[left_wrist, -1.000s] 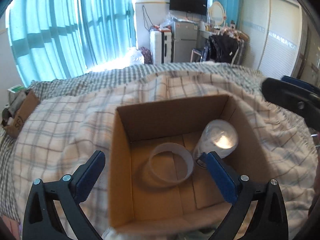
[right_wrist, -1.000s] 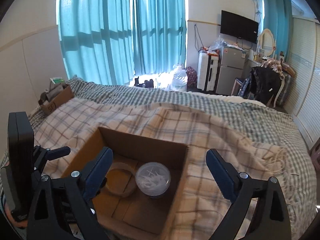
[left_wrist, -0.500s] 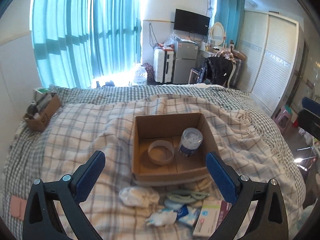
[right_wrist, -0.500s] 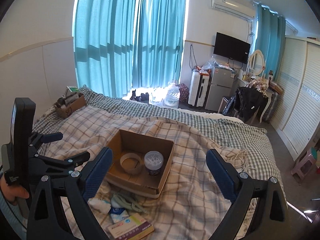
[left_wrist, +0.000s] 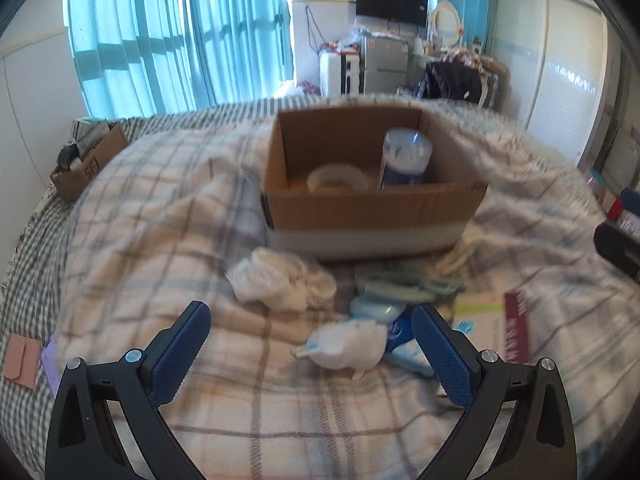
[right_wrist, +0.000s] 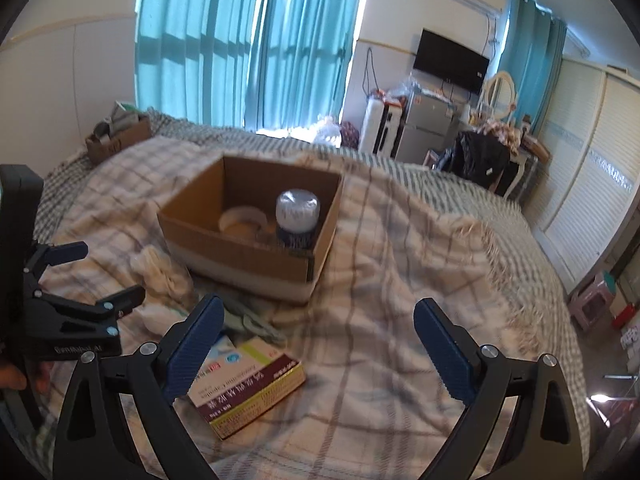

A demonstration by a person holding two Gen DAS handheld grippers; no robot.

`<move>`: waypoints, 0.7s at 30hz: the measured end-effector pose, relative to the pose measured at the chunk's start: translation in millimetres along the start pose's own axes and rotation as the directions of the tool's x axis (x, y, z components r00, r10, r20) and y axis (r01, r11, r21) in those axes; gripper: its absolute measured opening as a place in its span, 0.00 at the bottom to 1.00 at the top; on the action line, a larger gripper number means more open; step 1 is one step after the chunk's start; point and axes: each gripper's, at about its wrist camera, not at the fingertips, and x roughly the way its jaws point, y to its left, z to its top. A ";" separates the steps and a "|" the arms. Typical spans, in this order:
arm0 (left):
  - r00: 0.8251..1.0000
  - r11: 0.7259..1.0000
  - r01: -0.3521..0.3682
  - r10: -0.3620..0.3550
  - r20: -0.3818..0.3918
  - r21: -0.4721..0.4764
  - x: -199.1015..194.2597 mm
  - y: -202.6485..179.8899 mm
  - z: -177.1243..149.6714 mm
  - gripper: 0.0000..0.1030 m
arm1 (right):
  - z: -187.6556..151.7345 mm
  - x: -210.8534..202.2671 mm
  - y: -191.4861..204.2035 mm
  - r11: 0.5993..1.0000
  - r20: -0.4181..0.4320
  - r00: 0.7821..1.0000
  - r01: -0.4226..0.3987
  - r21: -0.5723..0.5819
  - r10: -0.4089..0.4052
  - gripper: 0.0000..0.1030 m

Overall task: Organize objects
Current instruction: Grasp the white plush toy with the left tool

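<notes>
Clutter remains on the plaid blanket [left_wrist: 168, 240] in front of the cardboard box [left_wrist: 372, 216], which already holds a tape roll [left_wrist: 338, 178] and a lidded jar [left_wrist: 406, 160]. Left gripper [left_wrist: 310, 346] hangs with jaws wide apart and empty, directly over a white crumpled packet [left_wrist: 348, 346]; that packet lies between its fingers and a little ahead, so the left is judged nearer. Right gripper [right_wrist: 318, 344] is likewise spread and empty, with the flat medicine carton [right_wrist: 250, 388] beside its left finger, long axis running diagonally toward the box. White wadded cloth [left_wrist: 276, 280] sits just before the box wall. Motion blur obscures the pale green items [left_wrist: 404, 286] and the blue object beneath the packet; neither can be identified.
</notes>
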 end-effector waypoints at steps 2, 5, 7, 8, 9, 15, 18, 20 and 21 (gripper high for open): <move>0.998 1.000 0.009 -0.009 -0.054 -0.010 18.7 -2.0 -11.2 1.00 | -12.4 16.0 2.3 1.000 -0.026 0.999 -0.019 0.016 0.019 0.93; 0.992 0.999 -0.005 -0.001 -0.126 -0.046 41.0 -0.8 -24.4 1.00 | -21.0 30.1 4.0 0.999 -0.048 0.998 -0.042 0.032 0.043 0.93; 0.987 0.999 0.010 -0.018 -0.157 -0.051 49.8 -2.0 -29.3 1.00 | -24.8 39.2 3.5 0.998 -0.056 0.997 -0.050 0.043 0.053 0.93; 0.987 0.998 0.016 -0.024 -0.161 -0.053 51.2 -2.5 -29.0 1.00 | -26.4 41.8 2.5 0.997 -0.062 0.997 -0.053 0.049 0.056 0.93; 0.987 0.998 0.031 -0.039 -0.158 -0.055 51.8 -3.9 -28.0 1.00 | -26.4 45.4 1.9 0.997 -0.071 0.996 -0.058 0.057 0.062 0.93; 0.976 0.997 0.067 -0.074 -0.206 -0.041 76.2 -15.5 -22.9 1.00 | -30.0 58.0 -0.3 0.993 -0.103 0.991 -0.070 0.091 0.079 0.93; 0.977 0.998 0.051 -0.059 -0.207 -0.044 82.4 -14.7 -23.2 0.78 | -32.7 60.0 1.1 0.994 -0.115 0.991 -0.057 0.088 0.067 0.93; 0.977 0.997 0.052 -0.061 -0.204 -0.048 80.6 -13.2 -24.2 0.78 | -33.1 58.5 3.1 0.996 -0.116 0.992 -0.048 0.081 0.057 0.93; 0.978 0.997 0.061 -0.071 -0.199 -0.053 78.1 -12.0 -25.0 0.78 | -33.1 57.3 4.8 0.996 -0.116 0.992 -0.045 0.076 0.054 0.93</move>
